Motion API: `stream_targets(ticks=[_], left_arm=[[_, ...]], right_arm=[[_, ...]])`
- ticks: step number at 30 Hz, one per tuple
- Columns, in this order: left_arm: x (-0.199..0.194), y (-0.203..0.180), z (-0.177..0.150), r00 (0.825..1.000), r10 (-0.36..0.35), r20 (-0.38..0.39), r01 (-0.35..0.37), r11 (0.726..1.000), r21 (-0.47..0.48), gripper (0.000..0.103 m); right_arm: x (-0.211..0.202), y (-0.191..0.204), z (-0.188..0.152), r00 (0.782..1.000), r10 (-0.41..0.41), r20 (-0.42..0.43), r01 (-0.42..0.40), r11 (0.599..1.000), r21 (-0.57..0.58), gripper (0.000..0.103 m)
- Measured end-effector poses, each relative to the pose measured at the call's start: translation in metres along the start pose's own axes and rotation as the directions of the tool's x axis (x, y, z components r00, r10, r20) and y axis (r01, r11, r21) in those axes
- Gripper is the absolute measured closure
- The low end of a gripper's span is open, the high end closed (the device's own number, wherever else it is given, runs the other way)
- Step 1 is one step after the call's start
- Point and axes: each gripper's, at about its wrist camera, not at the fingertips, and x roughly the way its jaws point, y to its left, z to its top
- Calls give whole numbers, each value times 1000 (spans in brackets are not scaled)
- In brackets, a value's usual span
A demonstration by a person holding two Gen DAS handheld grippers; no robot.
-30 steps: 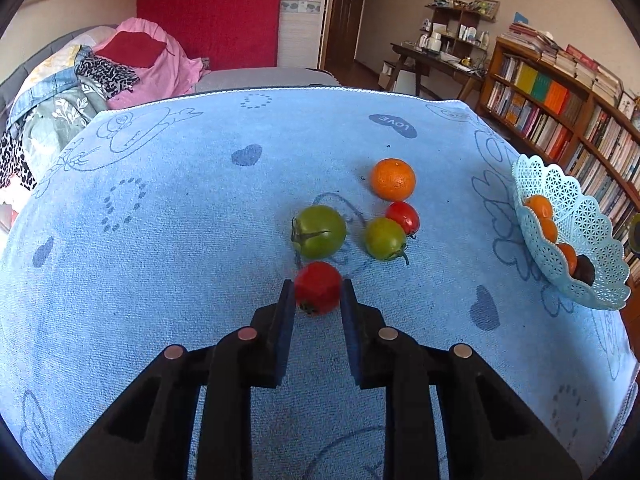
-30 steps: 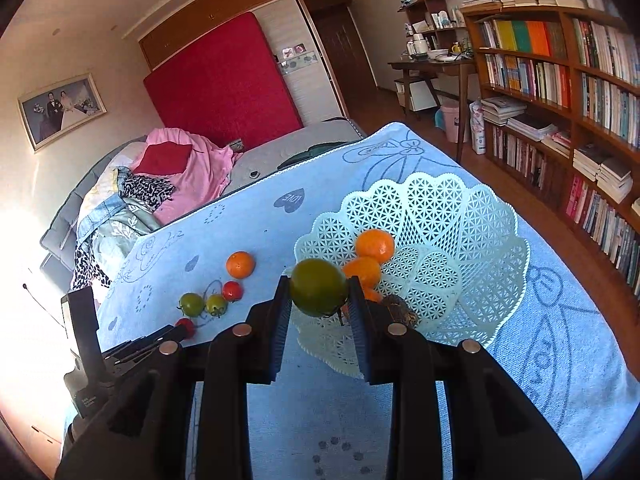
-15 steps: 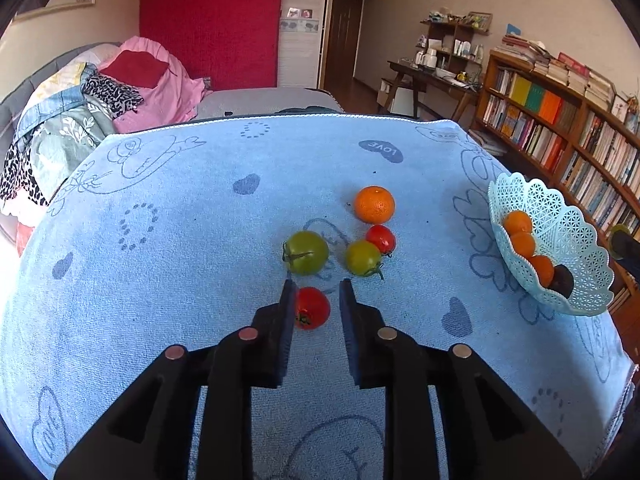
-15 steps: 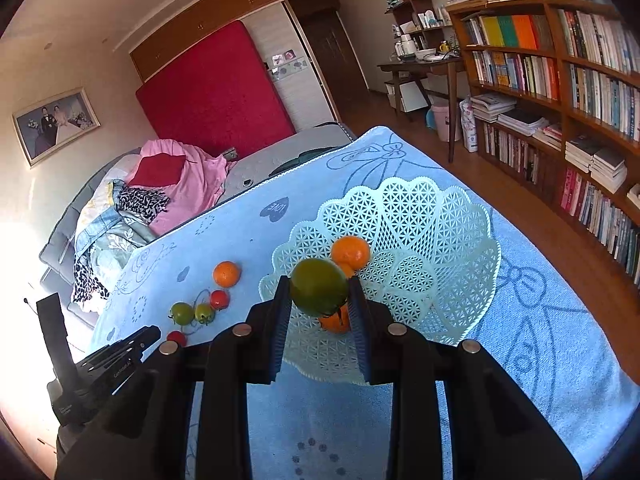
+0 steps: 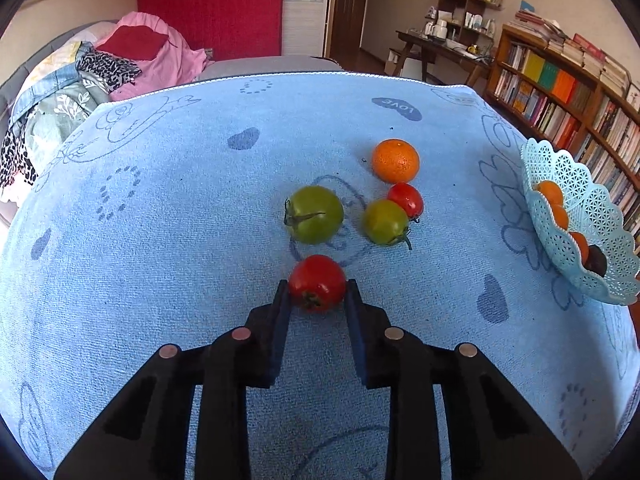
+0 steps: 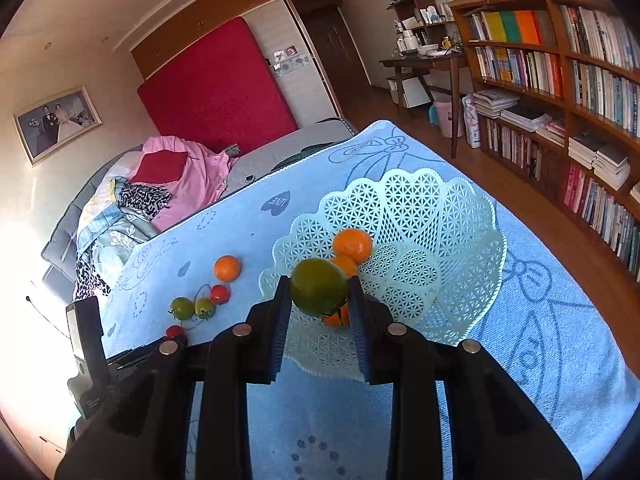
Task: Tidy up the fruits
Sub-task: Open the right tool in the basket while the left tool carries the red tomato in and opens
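My left gripper (image 5: 317,294) is shut on a red tomato (image 5: 317,282) at the blue cloth. Beyond it lie a big green tomato (image 5: 315,214), a smaller green tomato (image 5: 385,222), a small red tomato (image 5: 406,199) and an orange (image 5: 395,160). My right gripper (image 6: 319,294) is shut on a green fruit (image 6: 319,287), held above the near rim of the pale lattice basket (image 6: 448,240), which holds several oranges (image 6: 352,244). The basket also shows in the left wrist view (image 5: 592,208) at the right.
The table is covered by a blue towel (image 5: 160,220). A bookshelf (image 6: 560,92) stands to the right. A bed with clothes (image 6: 160,184) lies beyond the far edge. The left gripper body (image 6: 100,360) shows at the lower left of the right wrist view.
The left gripper closed in on the red tomato and now grips it. The right gripper carried the green fruit a little further over the basket's near rim.
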Motion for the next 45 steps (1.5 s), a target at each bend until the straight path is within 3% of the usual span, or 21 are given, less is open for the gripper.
stream_targets(ticks=[6,20,24,28,45], left_arm=[[-25,-15,5,998,-18,66,16,999,31,76],[-72,-96,25,971,-163,174,133,976,174,76],[-70,-116,30,967,-183,174,146,967,209,76],[-67,-135,33,964,-200,172,158,959,234,76],[-43,-217,44,947,-304,108,249,902,353,76]], right_arm=[[-1,-6,2,1000,-25,14,25,1000,0,74],[-6,-30,4,996,-78,36,77,997,23,74],[-6,-41,5,996,-87,37,86,996,35,73],[-12,-50,6,992,-108,69,106,994,38,55],[-34,-82,8,980,-154,129,146,987,72,49]])
